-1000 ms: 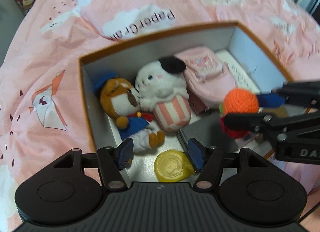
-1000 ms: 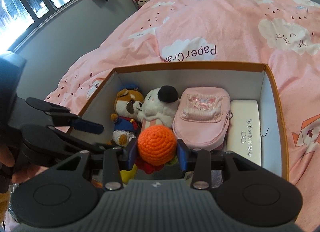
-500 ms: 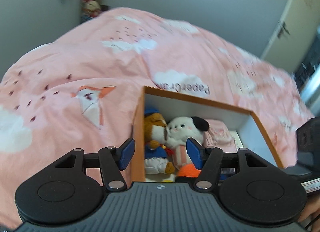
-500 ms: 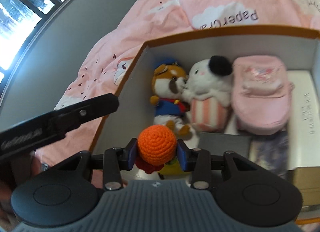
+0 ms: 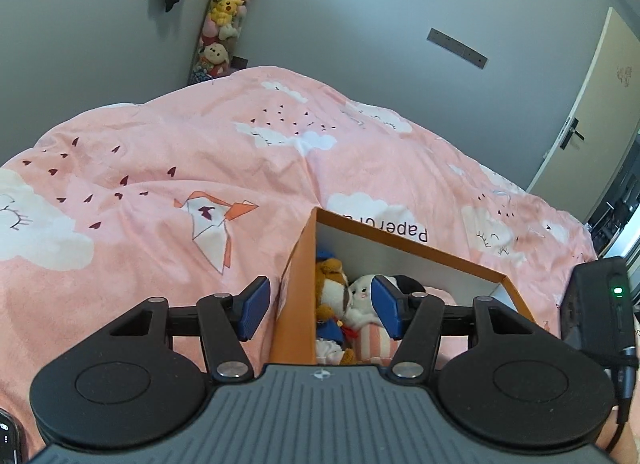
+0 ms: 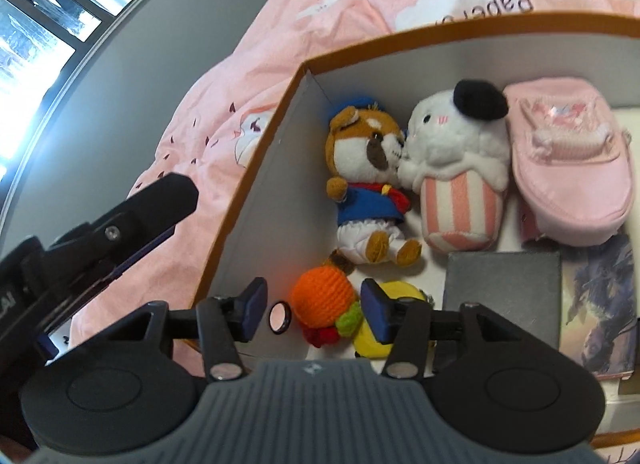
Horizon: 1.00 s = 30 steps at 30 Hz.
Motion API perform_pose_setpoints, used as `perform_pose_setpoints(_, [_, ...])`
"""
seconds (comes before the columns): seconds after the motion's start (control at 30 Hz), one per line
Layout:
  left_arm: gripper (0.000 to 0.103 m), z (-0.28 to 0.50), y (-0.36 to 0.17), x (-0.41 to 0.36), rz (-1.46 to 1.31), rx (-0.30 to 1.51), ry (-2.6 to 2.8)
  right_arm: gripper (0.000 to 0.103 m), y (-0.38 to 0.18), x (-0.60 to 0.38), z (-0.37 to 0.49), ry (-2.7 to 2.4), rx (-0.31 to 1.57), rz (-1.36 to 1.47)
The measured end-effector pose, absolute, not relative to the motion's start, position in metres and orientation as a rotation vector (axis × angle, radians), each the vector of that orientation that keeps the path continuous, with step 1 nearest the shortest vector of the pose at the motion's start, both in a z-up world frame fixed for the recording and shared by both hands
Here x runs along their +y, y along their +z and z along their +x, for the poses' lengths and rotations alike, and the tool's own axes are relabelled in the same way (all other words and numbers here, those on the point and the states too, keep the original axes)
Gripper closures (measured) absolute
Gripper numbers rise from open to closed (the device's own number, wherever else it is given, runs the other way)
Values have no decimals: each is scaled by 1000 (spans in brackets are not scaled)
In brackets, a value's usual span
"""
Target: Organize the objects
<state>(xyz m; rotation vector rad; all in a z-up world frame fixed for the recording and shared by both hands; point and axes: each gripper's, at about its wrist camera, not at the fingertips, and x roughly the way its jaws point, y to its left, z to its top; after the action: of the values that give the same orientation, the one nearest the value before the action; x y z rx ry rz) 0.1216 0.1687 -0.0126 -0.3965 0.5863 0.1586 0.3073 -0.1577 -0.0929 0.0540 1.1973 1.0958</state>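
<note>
An orange cardboard box (image 6: 256,180) lies on the pink bedspread. In the right wrist view my right gripper (image 6: 314,310) is open over the box's near left corner. An orange crocheted ball toy (image 6: 324,298) rests on the box floor between its fingers, next to a yellow item (image 6: 374,340) and a small ring (image 6: 279,317). A brown dog plush (image 6: 368,184), a white striped plush (image 6: 460,168) and a pink pouch (image 6: 568,160) lie further in. My left gripper (image 5: 320,310) is open and empty, raised above the box's left wall (image 5: 296,292).
A grey flat case (image 6: 502,292) and a picture book (image 6: 600,304) lie at the box's right side. The pink bedspread (image 5: 180,192) surrounds the box. Grey walls, a column of plush toys (image 5: 222,24) and a door (image 5: 592,104) stand beyond the bed.
My right gripper has opened and let go of the orange crocheted ball, which now lies in the box. My left gripper has lifted and tilted up away from the box.
</note>
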Motion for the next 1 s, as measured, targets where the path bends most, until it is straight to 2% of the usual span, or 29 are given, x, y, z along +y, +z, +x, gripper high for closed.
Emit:
perform_pose_setpoints(0.2, [36,114,-12,165,-395,571,147,48,-78,-165,304,1075,1117,26])
perform_pose_setpoints(0.43, [36,103,3,141,-329,521,112,42,-43,-198,292,1011,904,-50])
perform_pose_setpoints(0.7, [36,86,22,105,-252,449,80,31,-8,-263,275,891,650,-117])
perform_pose_setpoints(1.0, [34,63,30,67,-203,367,1,16,15,-328,247,782,455,-133])
